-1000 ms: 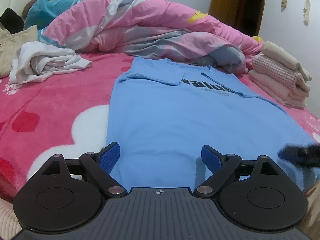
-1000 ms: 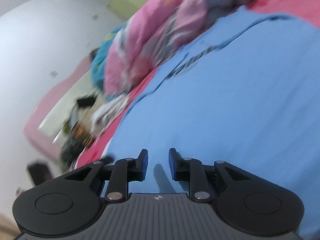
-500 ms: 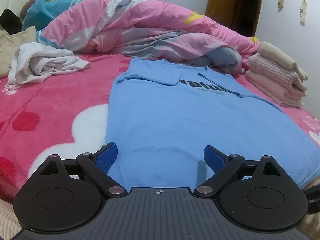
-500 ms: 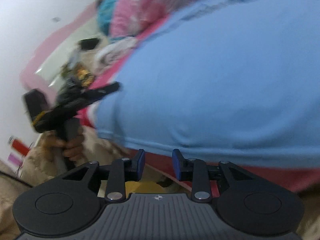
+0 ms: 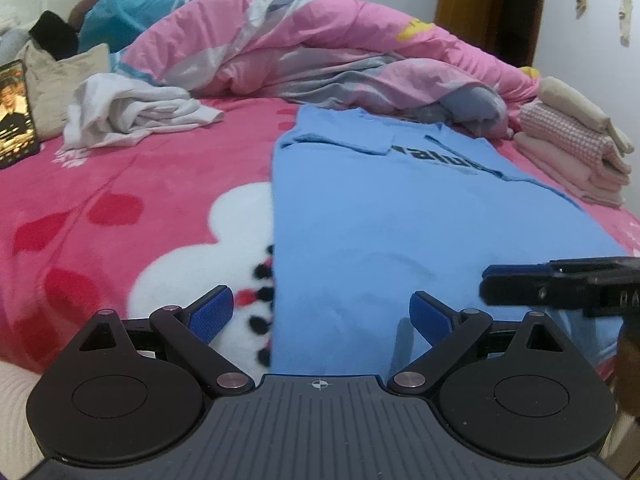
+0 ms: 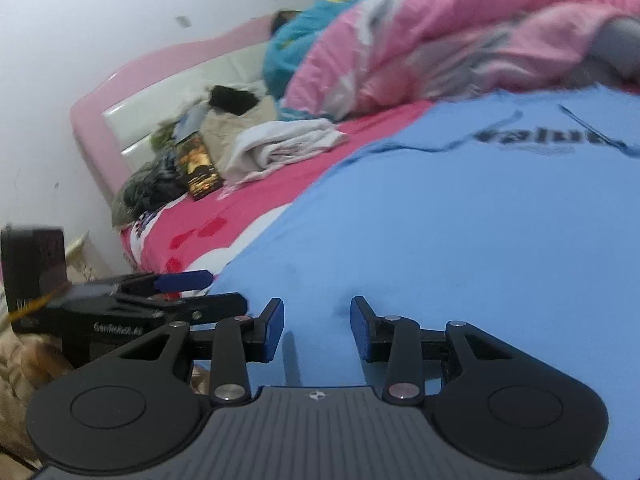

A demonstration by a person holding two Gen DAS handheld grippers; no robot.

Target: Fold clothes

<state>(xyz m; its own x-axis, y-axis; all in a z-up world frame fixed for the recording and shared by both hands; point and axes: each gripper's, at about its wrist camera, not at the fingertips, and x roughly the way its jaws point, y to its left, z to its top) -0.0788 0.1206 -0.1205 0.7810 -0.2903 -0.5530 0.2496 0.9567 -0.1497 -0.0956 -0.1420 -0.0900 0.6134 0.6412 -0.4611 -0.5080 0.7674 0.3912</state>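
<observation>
Two grippers hover at the near hem of a blue T-shirt (image 5: pixel 400 216) spread flat on the pink bed cover (image 5: pixel 120 208), its sleeves folded in over the black lettering at the far end. One, the left gripper (image 5: pixel 320 312), has its jaws wide apart and empty, straddling the shirt's left edge, so one blue pad hangs over the cover and the other over the cloth. Beside it to the right, the right gripper (image 6: pixel 317 330) has just been opening its jaws; they stand apart above the shirt with nothing between them. Beyond the shirt lies a heaped pink quilt (image 5: pixel 320 52), with a crumpled white garment (image 5: pixel 132 116) off to the far left and a stack of folded clothes (image 5: pixel 576 152) to the far right.
</observation>
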